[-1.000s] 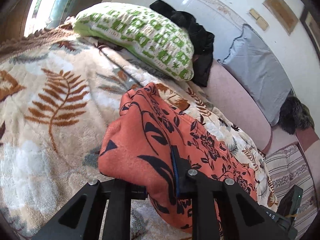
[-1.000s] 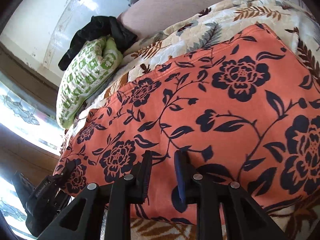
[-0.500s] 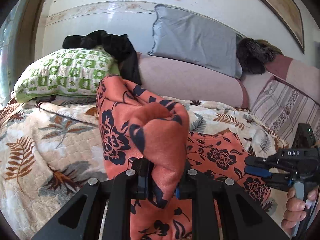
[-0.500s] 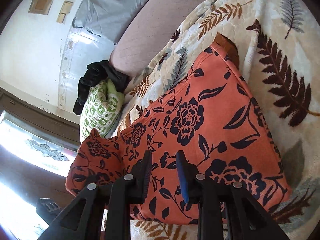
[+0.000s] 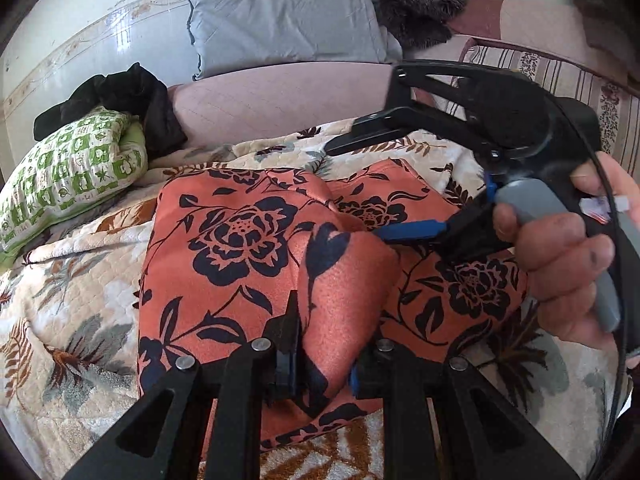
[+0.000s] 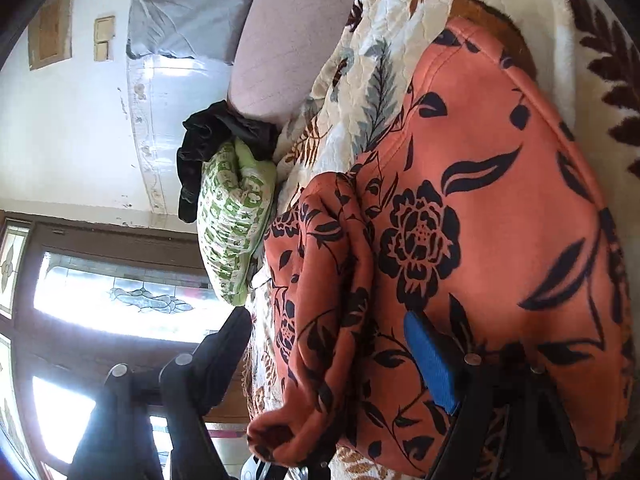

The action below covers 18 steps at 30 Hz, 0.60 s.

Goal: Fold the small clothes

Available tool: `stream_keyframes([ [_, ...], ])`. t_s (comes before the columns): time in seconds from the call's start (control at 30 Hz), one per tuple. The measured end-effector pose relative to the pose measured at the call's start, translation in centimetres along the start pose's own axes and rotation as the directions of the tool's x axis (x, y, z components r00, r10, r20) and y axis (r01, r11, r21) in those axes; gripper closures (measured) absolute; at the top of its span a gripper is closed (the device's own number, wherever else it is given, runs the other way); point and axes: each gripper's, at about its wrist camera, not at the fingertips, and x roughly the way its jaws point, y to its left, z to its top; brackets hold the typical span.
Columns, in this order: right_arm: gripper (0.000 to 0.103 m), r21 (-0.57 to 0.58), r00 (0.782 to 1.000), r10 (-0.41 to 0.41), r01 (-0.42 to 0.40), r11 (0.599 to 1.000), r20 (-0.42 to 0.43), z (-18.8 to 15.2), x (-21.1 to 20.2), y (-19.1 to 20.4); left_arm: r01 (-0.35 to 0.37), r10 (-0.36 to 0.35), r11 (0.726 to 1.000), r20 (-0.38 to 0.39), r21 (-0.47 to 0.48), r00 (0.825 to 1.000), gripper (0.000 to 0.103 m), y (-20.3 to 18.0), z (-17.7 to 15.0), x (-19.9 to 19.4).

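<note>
An orange garment with a black flower print (image 5: pixel 248 240) lies on the leaf-patterned blanket (image 5: pixel 68 312). My left gripper (image 5: pixel 326 344) is shut on a fold of the orange garment and holds that fold over the rest of the cloth. My right gripper (image 6: pixel 332 344) is open wide, its jaws standing on either side of the raised fold (image 6: pixel 328 280), with its blue pad (image 6: pixel 430 364) lying on the cloth. In the left wrist view the right gripper (image 5: pixel 356 188) comes in from the right, held by a hand (image 5: pixel 560 256).
A green-and-white patterned pillow (image 5: pixel 68 168) with a black garment (image 5: pixel 120 100) on it lies at the far left. A grey pillow (image 5: pixel 280 20) leans on the wall above a pink cushion (image 5: pixel 280 100). A window (image 6: pixel 120 300) is at the left in the right wrist view.
My left gripper has carried the fold of the garment to the right over the cloth. My right gripper has opened wide and tilted, and now straddles the fold.
</note>
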Motion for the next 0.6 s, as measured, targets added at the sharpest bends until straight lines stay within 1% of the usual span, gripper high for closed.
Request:
stream_keyframes([
  [0.07, 0.022, -0.018, 0.999, -0.002, 0.001, 1.000, -0.042, 0.5, 1.9, 0.4, -0.002, 0.002, 1.000, 0.002, 0.021, 1.000, 0.085, -0.2, 0.0, -0.1],
  [0.1, 0.022, -0.032, 0.998, -0.023, 0.021, 0.999, -0.066, 0.6, 2.9, 0.7, -0.003, 0.002, 0.999, 0.004, 0.033, 1.000, 0.085, -0.3, -0.1, -0.1],
  [0.13, 0.022, -0.044, 0.996, -0.049, 0.046, 0.998, -0.074, 0.7, 3.6, 0.9, -0.004, 0.004, 0.999, 0.004, 0.047, 1.000, 0.085, -0.5, -0.1, -0.1],
  [0.2, 0.026, -0.071, 0.996, -0.039, 0.033, 0.997, -0.080, 0.9, 4.9, 1.3, -0.004, 0.003, 0.998, 0.006, 0.064, 1.000, 0.085, -0.6, -0.3, -0.4],
  [0.23, 0.039, -0.092, 0.996, -0.049, 0.043, 0.995, -0.075, 1.0, 5.3, 1.6, 0.001, -0.002, 0.998, 0.008, 0.068, 1.000, 0.085, -0.7, -0.4, -0.5],
  [0.27, 0.063, -0.121, 0.994, -0.080, 0.071, 0.990, -0.071, 1.1, 5.7, 1.8, 0.009, -0.010, 0.998, 0.010, 0.070, 1.000, 0.085, -0.6, -0.4, -0.6],
  [0.3, 0.069, -0.153, 0.991, -0.110, 0.098, 0.983, -0.072, 1.1, 6.1, 2.0, 0.019, -0.019, 0.997, 0.011, 0.069, 1.000, 0.085, -0.6, -0.4, -0.7],
  [0.33, 0.073, -0.176, 0.990, -0.126, 0.113, 0.978, -0.068, 1.1, 6.3, 2.1, 0.023, -0.024, 0.997, 0.011, 0.068, 1.000, 0.085, -0.6, -0.3, -0.7],
  [0.37, 0.078, -0.192, 0.990, -0.131, 0.118, 0.974, -0.058, 1.1, 6.2, 2.3, 0.027, -0.028, 0.997, 0.012, 0.068, 1.000, 0.085, -0.6, -0.3, -0.8],
  [0.43, 0.081, -0.218, 0.991, -0.129, 0.120, 0.968, -0.028, 1.1, 5.4, 2.9, 0.041, -0.043, 0.997, 0.025, 0.071, 0.999, 0.085, -1.0, 0.1, -1.2],
  [0.5, 0.082, -0.272, 0.991, -0.130, 0.131, 0.953, 0.020, 1.0, 4.2, 4.2, 0.066, -0.069, 0.996, 0.045, 0.063, 0.997, 0.085, -1.5, 0.8, -1.9],
  [0.6, 0.083, -0.328, 0.989, -0.119, 0.142, 0.934, 0.090, 1.2, 1.7, 5.9, 0.137, -0.138, 0.990, 0.073, 0.026, 0.988, 0.085, -2.4, 2.2, -2.4],
])
